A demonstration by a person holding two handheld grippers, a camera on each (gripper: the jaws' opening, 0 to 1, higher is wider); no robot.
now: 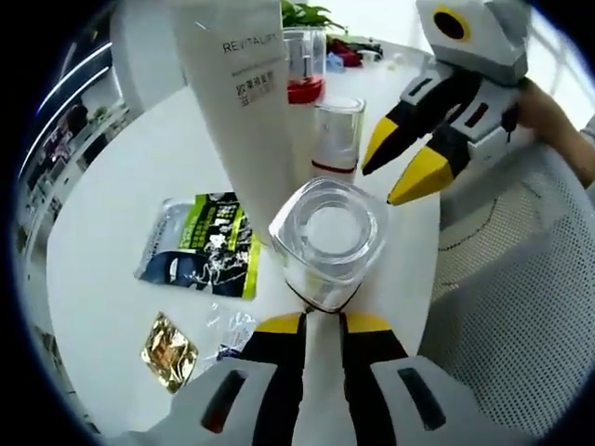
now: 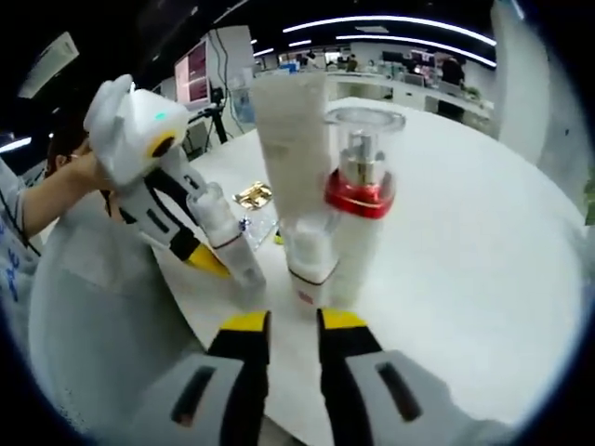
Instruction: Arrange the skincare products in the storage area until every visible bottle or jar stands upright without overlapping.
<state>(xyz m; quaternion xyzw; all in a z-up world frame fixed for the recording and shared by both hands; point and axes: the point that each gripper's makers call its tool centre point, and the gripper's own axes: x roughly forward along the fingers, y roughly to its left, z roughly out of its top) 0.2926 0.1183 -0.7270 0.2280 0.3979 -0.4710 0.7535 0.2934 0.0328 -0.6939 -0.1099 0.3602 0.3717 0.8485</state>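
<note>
Gripped between our left gripper jaws, a clear-capped bottle is being stood beside the tall white tube; next we release gently. We count one tube and three bottles, including the red-collared pump bottle. Our right gripper hovers empty, jaws narrowly apart.

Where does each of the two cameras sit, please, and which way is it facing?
Left gripper view: rides the left gripper, looking down across the white table at a clear-capped bottle it clamps and the tall white tube; the right gripper and a hand enter.
Right gripper view: rides the right gripper, facing the red-collared pump bottle.
Shared: the tube, the bottles, the table.
</note>
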